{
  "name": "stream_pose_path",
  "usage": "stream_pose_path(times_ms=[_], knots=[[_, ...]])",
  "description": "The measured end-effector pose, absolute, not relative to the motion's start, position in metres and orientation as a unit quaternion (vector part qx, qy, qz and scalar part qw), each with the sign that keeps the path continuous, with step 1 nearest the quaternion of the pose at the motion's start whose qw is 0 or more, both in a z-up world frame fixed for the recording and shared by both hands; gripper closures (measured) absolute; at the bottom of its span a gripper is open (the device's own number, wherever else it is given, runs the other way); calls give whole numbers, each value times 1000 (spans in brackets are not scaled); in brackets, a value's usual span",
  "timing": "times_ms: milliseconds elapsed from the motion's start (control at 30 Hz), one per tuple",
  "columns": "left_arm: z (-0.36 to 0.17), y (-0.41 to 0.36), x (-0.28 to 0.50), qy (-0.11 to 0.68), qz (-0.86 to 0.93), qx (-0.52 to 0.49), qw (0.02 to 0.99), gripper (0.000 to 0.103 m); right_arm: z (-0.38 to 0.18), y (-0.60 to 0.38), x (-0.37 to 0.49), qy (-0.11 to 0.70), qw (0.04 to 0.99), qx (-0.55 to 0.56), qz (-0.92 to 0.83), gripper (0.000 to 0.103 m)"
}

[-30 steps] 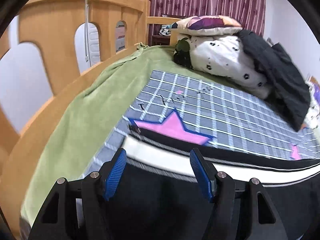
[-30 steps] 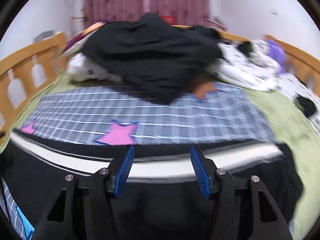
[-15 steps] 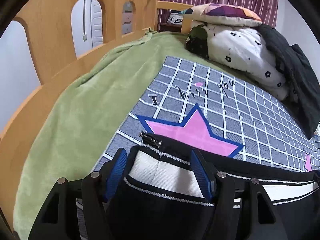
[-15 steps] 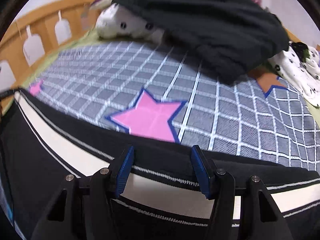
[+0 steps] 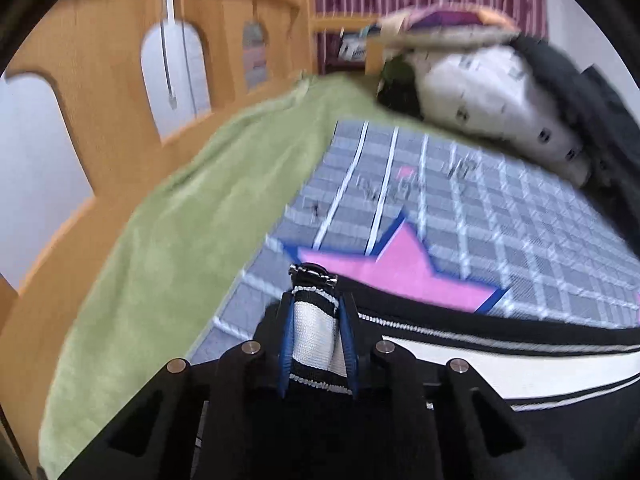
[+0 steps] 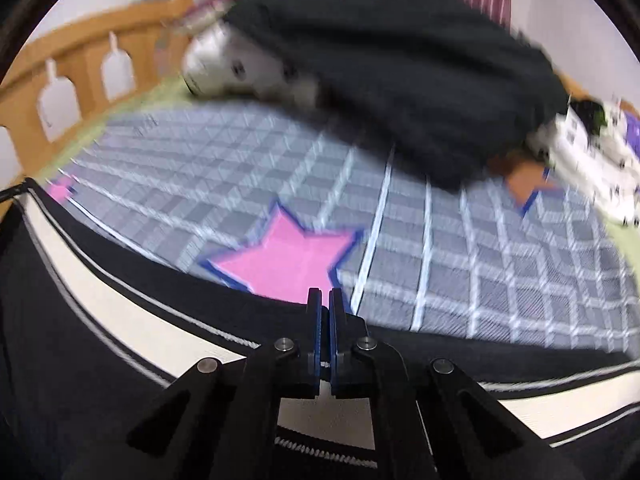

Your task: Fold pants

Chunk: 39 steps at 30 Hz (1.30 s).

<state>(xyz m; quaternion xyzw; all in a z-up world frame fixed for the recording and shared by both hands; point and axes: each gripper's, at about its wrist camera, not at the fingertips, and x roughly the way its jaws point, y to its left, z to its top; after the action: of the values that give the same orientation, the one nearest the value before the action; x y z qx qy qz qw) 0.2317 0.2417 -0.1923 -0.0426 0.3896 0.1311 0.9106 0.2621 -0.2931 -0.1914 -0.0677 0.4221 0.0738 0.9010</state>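
Black pants point(image 5: 520, 432) with a wide white side stripe lie across the near part of a grey checked sheet with pink stars point(image 5: 460, 216). My left gripper point(image 5: 316, 312) is shut on a bunched end of the white-striped edge of the pants, which pokes out between the blue pads. My right gripper point(image 6: 325, 304) is shut on the pants point(image 6: 100, 360) at their black edge, with the pads pressed almost together and little cloth showing between them.
A green blanket point(image 5: 168, 264) covers the bed's left side beside a wooden rail point(image 5: 88, 92). A white dotted pillow point(image 5: 492, 100) and a black garment point(image 6: 400, 60) are piled at the far end. A white dotted cloth point(image 6: 592, 152) lies at the right.
Both grippers were open over the pants' striped edge. Both have now shut on the cloth, and the left one has bunched the stripe between its pads.
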Motion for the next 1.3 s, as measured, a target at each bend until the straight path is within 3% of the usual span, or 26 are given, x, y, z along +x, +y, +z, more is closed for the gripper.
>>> stream_pose_path(times_ms=[100, 167, 200, 233, 300, 400, 567, 667, 800, 1067, 1300], knots=[[-192, 240, 231, 389, 132, -35, 911, 75, -197, -293, 267, 426, 901, -58, 67, 100], [-186, 235, 228, 386, 127, -28, 913, 59, -184, -300, 265, 425, 902, -39, 69, 97], [-182, 232, 224, 381, 123, -26, 916, 43, -177, -304, 261, 422, 903, -35, 68, 92], [-178, 228, 220, 370, 124, -21, 920, 38, -168, -310, 256, 415, 907, -35, 62, 89], [-169, 217, 210, 346, 120, -2, 931, 38, -155, -330, 242, 399, 916, -38, 26, 74], [-165, 201, 208, 340, 80, 1, 937, 31, -169, -356, 237, 418, 908, -16, -8, 74], [-208, 199, 234, 424, 69, -40, 902, 30, -193, -374, 245, 445, 895, 20, -13, 76], [-205, 207, 229, 420, 62, -73, 903, 30, -183, -375, 238, 437, 898, 39, -29, 76], [-183, 205, 211, 404, 65, -80, 909, 30, -165, -363, 217, 417, 906, 46, -51, 66], [-152, 168, 123, 387, -1, -90, 918, 31, -138, -309, 157, 378, 923, 49, -57, 62], [-194, 179, 30, 401, 4, -156, 903, 30, -131, -263, 102, 392, 920, 19, -25, 62]])
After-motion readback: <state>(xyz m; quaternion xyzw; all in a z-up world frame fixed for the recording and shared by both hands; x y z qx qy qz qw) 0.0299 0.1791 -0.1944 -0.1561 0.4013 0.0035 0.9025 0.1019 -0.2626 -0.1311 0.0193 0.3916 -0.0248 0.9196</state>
